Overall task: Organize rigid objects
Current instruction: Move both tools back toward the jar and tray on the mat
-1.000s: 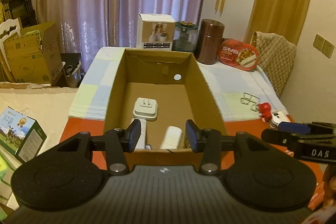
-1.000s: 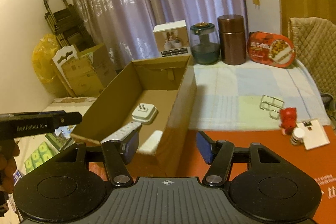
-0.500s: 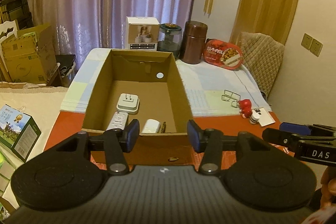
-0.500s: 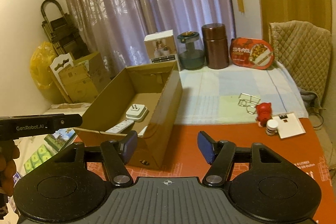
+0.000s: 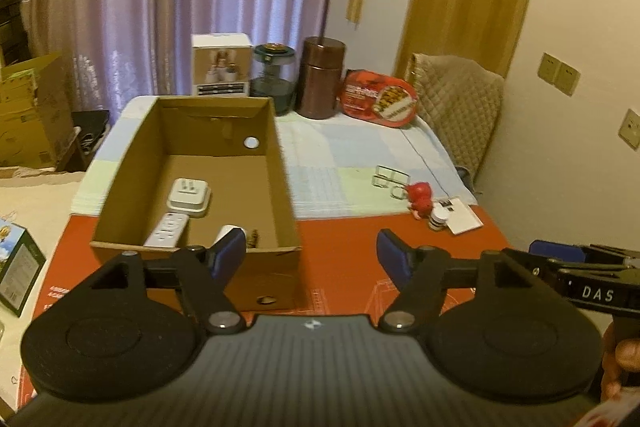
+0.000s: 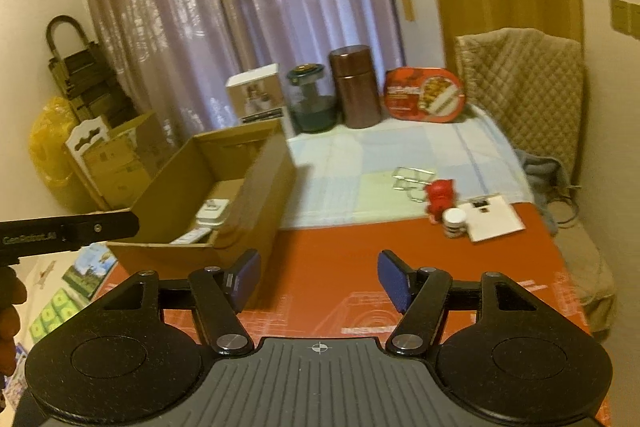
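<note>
The left gripper (image 5: 311, 257) hangs over the red mat (image 5: 344, 259) just in front of the cardboard box (image 5: 280, 163); its jaws have just been opening and stand apart with nothing between them. The right gripper (image 6: 319, 281) is also released, its jaws having just been opening a little, empty above the same mat.

The box sits open on the table, partly on the mat and partly on the pale checked cloth (image 5: 344, 163). Inside it lie a white plug adapter (image 5: 189, 197), a white power strip (image 5: 167, 235) nearer the front wall, and a small white item beside that, partly hidden by the left finger.

To the right of the box, well apart from it, a red figurine (image 6: 439, 197), a small white-capped jar (image 6: 454, 223) and a white card (image 6: 494, 219) cluster at the cloth's edge, with a wire clip (image 6: 412, 179) just behind them. A white carton (image 5: 221, 69), a glass jar (image 5: 272, 83), a brown canister (image 5: 322, 81) and a red food tray (image 5: 378, 99) stand along the far edge by the curtain.
</note>
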`<state>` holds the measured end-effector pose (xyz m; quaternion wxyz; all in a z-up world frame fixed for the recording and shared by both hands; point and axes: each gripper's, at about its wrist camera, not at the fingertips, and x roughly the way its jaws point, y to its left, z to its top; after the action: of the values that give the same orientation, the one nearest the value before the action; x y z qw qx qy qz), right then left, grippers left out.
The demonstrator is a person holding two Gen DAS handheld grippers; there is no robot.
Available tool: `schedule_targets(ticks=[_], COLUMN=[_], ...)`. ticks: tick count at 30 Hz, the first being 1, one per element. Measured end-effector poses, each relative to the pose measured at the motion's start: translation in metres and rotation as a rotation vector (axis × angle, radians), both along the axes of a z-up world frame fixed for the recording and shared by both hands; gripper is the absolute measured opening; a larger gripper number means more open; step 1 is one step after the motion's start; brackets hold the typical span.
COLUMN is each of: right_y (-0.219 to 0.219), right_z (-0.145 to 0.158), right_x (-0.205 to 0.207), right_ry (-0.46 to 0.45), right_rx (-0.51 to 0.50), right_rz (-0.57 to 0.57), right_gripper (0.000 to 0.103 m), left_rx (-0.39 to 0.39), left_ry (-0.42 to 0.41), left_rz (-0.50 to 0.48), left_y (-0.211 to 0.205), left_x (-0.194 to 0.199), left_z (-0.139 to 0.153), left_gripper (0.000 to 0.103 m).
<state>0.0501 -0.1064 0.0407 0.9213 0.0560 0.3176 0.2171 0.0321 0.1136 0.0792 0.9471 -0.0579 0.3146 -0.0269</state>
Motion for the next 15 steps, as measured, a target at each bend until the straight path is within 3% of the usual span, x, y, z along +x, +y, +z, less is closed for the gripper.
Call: schedule_targets(ticks=[6,15], right_y=[-0.029,-0.076], right_z=[-0.003,-0.008], right_x=[0.0,0.008], right_ry=[-0.006,0.0], right_rx=[-0.016,-0.037], right_rz=[-0.067,-0.162], right_gripper=[0.076,0.079], left_rx=[0.007,0.022], left_ry=[-0.003,-0.004], left_rz=[-0.045,-0.115], left_y=[-0.025,-0.071], left_x=[0.009,0.031], left_z=[-0.003,-0.011], left_gripper=[0.078,0.084])
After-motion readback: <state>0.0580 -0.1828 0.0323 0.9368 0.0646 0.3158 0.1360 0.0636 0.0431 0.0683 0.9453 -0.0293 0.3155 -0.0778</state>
